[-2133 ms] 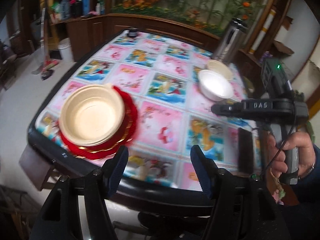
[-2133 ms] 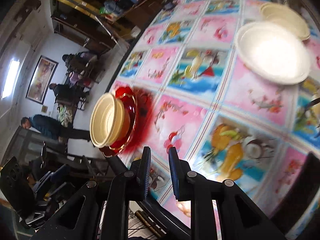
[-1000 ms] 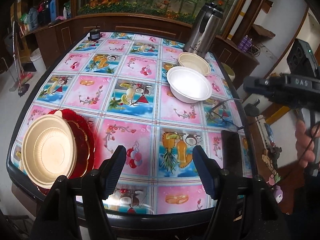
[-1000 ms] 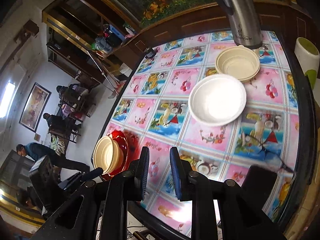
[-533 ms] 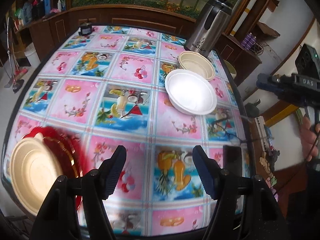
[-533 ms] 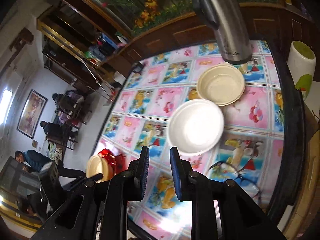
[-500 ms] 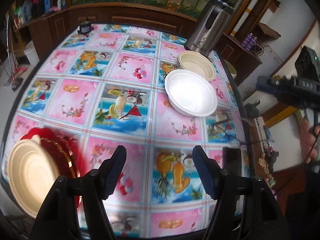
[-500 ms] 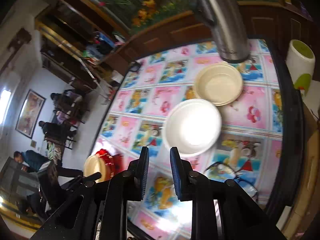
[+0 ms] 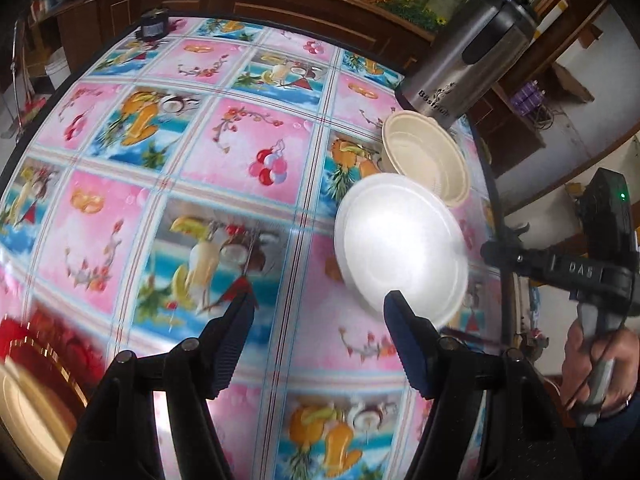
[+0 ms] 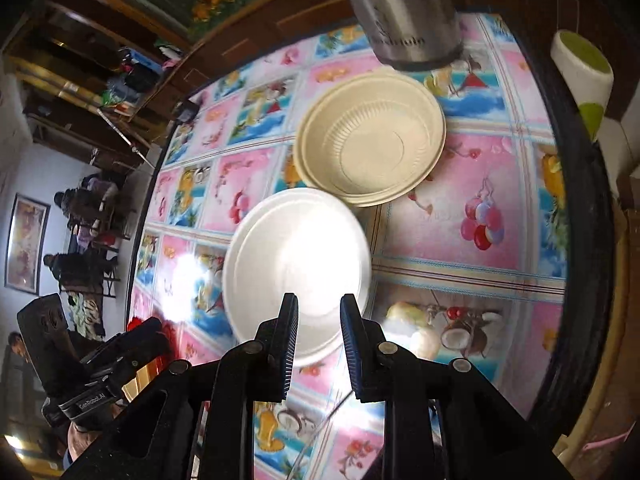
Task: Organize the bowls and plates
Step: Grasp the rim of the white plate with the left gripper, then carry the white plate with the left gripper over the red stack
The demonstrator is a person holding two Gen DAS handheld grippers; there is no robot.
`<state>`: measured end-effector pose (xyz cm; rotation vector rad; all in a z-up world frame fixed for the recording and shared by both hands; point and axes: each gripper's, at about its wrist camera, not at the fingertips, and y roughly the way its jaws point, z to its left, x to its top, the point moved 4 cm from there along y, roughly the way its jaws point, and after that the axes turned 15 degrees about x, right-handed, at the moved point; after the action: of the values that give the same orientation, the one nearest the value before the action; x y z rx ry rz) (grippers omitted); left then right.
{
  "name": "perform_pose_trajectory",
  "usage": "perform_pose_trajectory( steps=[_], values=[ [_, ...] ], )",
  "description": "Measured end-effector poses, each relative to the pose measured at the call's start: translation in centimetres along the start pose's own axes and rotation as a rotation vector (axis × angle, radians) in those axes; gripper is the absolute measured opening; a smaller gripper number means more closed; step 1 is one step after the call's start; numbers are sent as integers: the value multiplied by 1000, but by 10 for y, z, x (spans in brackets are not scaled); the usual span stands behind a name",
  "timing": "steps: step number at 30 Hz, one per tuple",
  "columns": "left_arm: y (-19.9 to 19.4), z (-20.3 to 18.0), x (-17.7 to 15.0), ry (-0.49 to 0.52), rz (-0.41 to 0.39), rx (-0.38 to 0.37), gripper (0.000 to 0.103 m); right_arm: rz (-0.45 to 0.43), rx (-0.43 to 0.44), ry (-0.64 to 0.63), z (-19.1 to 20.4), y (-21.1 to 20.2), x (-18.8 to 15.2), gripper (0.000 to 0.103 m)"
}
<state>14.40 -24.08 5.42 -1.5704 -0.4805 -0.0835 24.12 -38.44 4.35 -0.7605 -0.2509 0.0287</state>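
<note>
A white bowl [image 9: 400, 240] [image 10: 296, 264] sits at the right side of the table, touching a stack of cream bowls [image 9: 424, 160] [image 10: 372, 148] behind it. My left gripper [image 9: 320, 312] is open and empty, its right finger just before the white bowl's near rim. My right gripper [image 10: 319, 320] hovers over the white bowl's near edge, its jaws a narrow gap apart with nothing pressed between them. A red plate [image 9: 44, 340] carrying a cream bowl [image 9: 28, 408] lies blurred at the table's near left corner.
A steel thermos [image 9: 468, 56] [image 10: 404, 12] stands right behind the cream bowls. A white-and-green cup [image 10: 584, 76] is off the table's right edge. A small dark object [image 9: 152, 28] sits at the far left corner. The flowered tablecloth [image 9: 160, 160] is bare in the middle. People sit in the background.
Both grippers have dropped and swung right toward the white bowl, which now looks much larger. The red plate stack has slid to the left view's lower corner. Jaw gaps look unchanged.
</note>
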Motion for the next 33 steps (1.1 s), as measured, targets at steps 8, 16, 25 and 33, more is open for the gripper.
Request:
perform_pose_trajectory(
  steps=[8, 16, 25, 33],
  values=[
    [47, -21, 22, 38, 49, 26, 65, 8, -32, 39, -24, 19, 7, 23],
    [66, -42, 16, 110, 76, 26, 30, 23, -19, 52, -33, 32, 6, 14],
    [32, -22, 7, 103, 13, 67, 30, 29, 27, -16, 5, 27, -1, 12],
    [-29, 13, -4, 44, -89, 104, 31, 53, 80, -125, 61, 22, -17, 12]
  ],
)
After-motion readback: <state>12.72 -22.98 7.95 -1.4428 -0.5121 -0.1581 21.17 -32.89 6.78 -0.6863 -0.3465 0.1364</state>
